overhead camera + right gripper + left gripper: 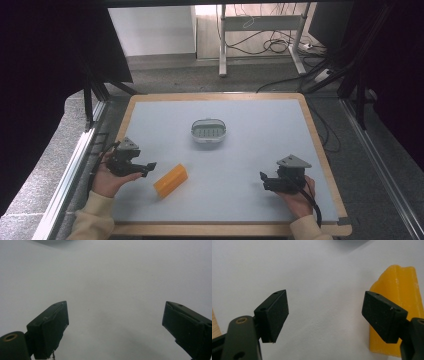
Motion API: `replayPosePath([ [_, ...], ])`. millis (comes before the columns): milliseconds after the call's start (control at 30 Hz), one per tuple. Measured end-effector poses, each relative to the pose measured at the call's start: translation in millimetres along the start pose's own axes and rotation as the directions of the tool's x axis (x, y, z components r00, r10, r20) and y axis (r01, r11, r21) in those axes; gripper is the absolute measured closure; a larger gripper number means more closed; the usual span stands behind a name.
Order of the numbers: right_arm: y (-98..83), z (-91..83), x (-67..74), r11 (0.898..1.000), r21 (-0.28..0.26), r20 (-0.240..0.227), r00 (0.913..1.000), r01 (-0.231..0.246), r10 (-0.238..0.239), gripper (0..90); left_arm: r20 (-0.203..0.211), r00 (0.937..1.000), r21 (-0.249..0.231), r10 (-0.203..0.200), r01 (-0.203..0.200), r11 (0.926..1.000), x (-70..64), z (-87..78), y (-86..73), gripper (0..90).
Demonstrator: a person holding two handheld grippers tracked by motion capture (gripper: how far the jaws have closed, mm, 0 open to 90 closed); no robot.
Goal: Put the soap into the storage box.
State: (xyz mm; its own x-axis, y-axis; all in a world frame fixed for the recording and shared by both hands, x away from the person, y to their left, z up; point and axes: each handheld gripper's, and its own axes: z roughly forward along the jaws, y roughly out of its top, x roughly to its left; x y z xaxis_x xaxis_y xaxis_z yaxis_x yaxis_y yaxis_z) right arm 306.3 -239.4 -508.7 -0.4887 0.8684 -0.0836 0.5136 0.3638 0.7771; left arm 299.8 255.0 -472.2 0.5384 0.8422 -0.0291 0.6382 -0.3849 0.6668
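A yellow-orange block [170,180] lies on the pale grey mat, front left of centre. My left gripper [148,168] hovers just left of it, jaws open and empty. In the left gripper view the block [398,287] sits behind the right-hand jaw while my left gripper [325,315] spans bare mat. A small oval grey dish [208,131] with a green inside rests near the mat's middle. My right gripper [263,180] is held at the front right, open, well away from both. In the right gripper view my right gripper [115,326] frames nothing but mat.
The mat lies on a wooden board [315,131] whose rim runs close around it. Beyond the far edge are a desk frame [260,35] and floor cables [280,47]. Metal rails [75,160] flank the board on both sides.
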Motion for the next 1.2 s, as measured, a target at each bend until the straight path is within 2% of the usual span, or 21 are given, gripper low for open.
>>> replayPosePath([
  [67,-2.3,-2.7,-2.7,1.0,-0.013,-0.019,0.9996,-0.02,0.02,7.9,0.002,1.0,-0.002,0.0,0.0,1.0,-1.3,-1.1,-0.6,21.5],
  [233,-6.2,-6.1,-7.8,0.999,-0.028,-0.029,0.9986,-0.044,0.044,9.6,0.011,0.9999,0.0,0.005,-0.005,1.0,-3.5,-2.9,-0.1,22.0],
  [333,-6.0,-6.7,-8.7,0.999,-0.037,-0.019,0.9991,-0.039,0.038,10.1,0.023,0.9997,-0.004,0.004,-0.004,1.0,-3.7,-5.0,0.5,22.9],
  [533,-6.6,-6.7,-7.6,0.999,-0.037,-0.022,0.9991,-0.036,0.035,10.4,0.043,0.9987,-0.012,-0.028,0.028,0.9995,-2.2,-8.8,0.6,24.6],
  [667,-7.8,-6.8,-8.0,0.999,-0.031,-0.015,0.9995,-0.029,0.028,11.0,0.041,0.999,-0.01,-0.018,0.018,0.9998,-4.2,-9.9,1.7,24.9],
  [900,-7.6,-8.2,-8.2,0.998,-0.036,-0.011,0.999,-0.043,0.043,11.0,0.028,0.9996,-0.005,0.008,-0.008,1.0,-8.2,-11.7,4.3,25.0],
  [1200,-7.6,-9.3,-9.5,0.999,-0.04,-0.007,0.9996,-0.029,0.028,11.9,0.016,0.9995,0.005,0.029,-0.029,0.9996,-11.5,-10.7,5.6,25.3],
])
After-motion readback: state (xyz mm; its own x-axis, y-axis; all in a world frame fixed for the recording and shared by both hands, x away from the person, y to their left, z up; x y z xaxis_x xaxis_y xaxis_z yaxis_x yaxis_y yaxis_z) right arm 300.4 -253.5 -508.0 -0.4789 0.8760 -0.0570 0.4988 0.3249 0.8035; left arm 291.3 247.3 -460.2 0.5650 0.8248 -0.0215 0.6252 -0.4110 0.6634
